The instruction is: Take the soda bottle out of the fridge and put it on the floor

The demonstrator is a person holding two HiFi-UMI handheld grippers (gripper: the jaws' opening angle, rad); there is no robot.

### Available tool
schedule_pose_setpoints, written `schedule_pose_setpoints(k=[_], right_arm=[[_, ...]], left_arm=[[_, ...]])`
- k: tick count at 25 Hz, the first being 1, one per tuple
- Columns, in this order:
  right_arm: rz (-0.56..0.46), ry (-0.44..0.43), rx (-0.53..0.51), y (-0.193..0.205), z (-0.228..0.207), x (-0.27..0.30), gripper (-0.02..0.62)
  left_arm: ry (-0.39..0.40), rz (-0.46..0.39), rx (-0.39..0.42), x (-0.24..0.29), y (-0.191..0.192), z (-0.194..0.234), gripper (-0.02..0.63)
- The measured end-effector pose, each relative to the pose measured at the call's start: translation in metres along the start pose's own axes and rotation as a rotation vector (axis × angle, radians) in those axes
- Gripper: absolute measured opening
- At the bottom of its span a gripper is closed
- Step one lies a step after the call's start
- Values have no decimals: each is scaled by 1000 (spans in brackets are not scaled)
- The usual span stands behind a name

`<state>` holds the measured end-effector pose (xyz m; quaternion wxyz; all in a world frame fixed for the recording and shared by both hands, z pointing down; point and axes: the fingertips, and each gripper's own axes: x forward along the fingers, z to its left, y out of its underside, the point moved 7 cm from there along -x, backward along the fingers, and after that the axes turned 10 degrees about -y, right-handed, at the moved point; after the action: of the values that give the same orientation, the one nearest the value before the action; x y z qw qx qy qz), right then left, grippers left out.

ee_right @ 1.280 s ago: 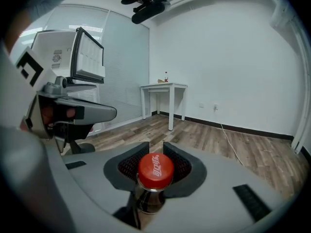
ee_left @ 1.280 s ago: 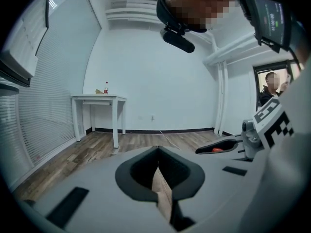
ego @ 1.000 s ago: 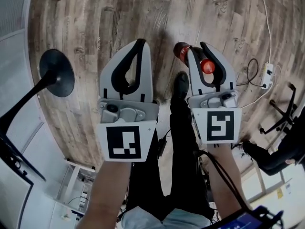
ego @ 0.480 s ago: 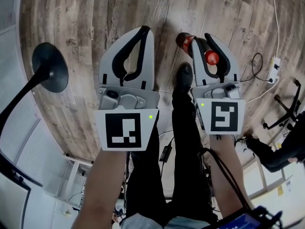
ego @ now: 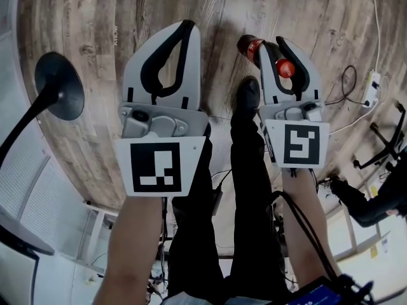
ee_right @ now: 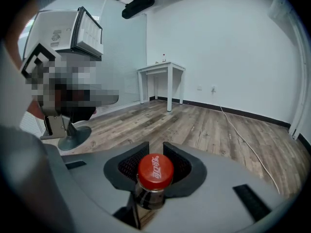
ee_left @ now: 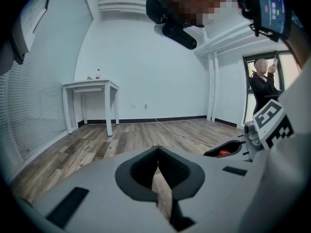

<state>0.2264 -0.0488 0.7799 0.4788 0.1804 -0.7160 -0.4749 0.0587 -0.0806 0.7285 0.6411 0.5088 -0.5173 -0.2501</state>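
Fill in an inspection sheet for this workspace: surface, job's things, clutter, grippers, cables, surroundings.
Surface: wood-plank floor.
Job's things: soda bottle, red cap up, held by its neck.
Clutter: black stand base; white table by the wall.
Grippers: left gripper shut, empty; right gripper shut on the soda bottle.
Cables: white cable across the floor; power strip.
Surroundings: white walls, window blinds, another person standing off to the side.

It looked like a bare office or lab room: a small white worktop [ee_left: 92, 85] stood against plain white walls [ee_left: 146, 67], slatted blinds [ee_left: 34, 110] beside it, wood-look plank floor [ee_left: 121, 137] beneath, and a loose cable [ee_left: 185, 133] trailing nearby.
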Motion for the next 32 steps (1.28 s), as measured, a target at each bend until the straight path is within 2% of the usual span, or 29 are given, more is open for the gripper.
schedule_pose_setpoints(k=[9, 32], right_arm=[[90, -6, 30, 37, -1, 8, 104], [169, 21, 56, 93, -16, 36, 106]], left_arm=[[8, 25, -9, 2, 25, -3, 17], [18, 53, -21, 18, 54, -7, 17]])
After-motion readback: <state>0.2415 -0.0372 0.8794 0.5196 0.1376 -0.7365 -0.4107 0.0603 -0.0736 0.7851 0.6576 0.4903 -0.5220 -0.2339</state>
